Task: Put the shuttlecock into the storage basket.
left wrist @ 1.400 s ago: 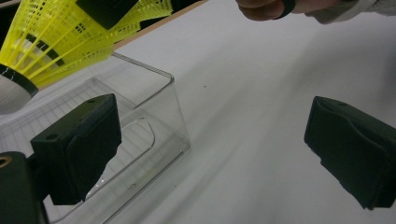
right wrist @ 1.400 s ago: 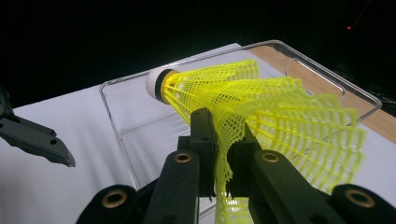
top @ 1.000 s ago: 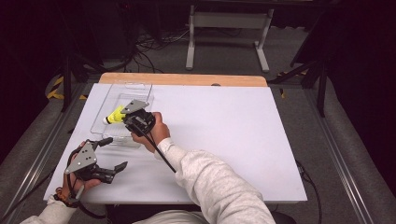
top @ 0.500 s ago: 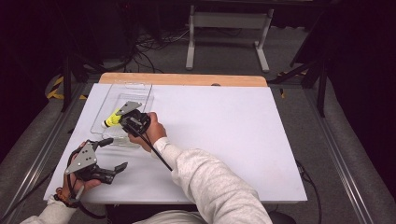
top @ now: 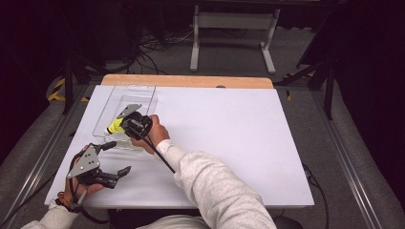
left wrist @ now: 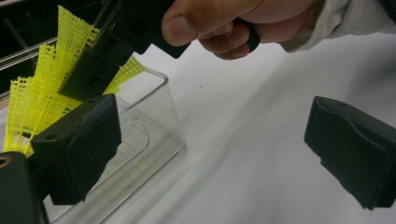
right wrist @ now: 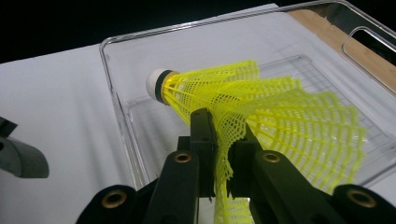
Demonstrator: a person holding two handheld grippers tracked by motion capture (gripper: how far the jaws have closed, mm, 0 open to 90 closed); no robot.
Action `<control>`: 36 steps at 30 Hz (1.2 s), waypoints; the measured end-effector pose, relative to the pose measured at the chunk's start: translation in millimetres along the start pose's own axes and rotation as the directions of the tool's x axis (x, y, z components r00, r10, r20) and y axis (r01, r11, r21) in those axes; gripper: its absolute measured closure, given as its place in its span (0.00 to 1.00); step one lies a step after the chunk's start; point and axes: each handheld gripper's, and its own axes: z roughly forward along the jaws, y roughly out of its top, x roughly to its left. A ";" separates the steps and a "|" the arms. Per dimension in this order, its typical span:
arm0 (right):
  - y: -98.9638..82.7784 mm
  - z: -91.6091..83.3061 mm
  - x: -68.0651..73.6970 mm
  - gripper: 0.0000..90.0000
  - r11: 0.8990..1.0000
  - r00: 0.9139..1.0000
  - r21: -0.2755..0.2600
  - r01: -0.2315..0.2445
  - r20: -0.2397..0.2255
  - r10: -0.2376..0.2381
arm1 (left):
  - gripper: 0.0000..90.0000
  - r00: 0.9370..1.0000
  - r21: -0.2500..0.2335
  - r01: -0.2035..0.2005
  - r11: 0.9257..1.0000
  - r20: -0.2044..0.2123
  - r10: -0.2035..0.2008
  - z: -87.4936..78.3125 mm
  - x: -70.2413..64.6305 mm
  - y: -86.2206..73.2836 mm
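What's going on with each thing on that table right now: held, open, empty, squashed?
Shuttlecock: yellow, held over the tray, its mesh skirt pinched and buckled.
Right gripper: shut on the shuttlecock's skirt.
Left gripper: open, nothing between its jaws, beside the tray.
Tray: clear plastic, upright on the table, nothing lying in it that I can see.
Table: white top, bare to the right.

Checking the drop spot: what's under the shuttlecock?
The clear tray sits under the shuttlecock, which the right gripper pinches by its skirt. The skirt hides part of the tray's floor.
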 end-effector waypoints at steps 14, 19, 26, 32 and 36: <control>-1.2 11.4 -1.7 0.93 0.997 0.998 0.069 0.018 -0.064 -0.013 | 0.05 1.000 0.005 -0.001 1.000 0.002 0.001 0.7 0.3 -0.4; 2.0 15.6 1.4 0.93 0.997 0.997 0.072 0.038 -0.068 -0.033 | 0.05 1.000 0.000 -0.002 1.000 0.000 0.002 0.9 -0.6 0.2; 7.4 23.1 1.0 0.85 0.995 0.997 0.095 0.043 -0.076 -0.035 | 0.05 1.000 0.001 0.003 1.000 -0.001 -0.003 -0.1 0.5 -1.1; 5.7 22.1 0.0 0.70 0.993 0.997 0.112 0.036 -0.065 -0.029 | 0.05 1.000 0.001 0.001 1.000 -0.002 -0.001 0.1 -0.1 -0.5; 3.0 15.8 0.1 0.61 0.992 0.998 0.121 0.036 -0.060 -0.029 | 0.05 1.000 0.004 -0.002 1.000 -0.004 0.002 0.5 0.2 -0.6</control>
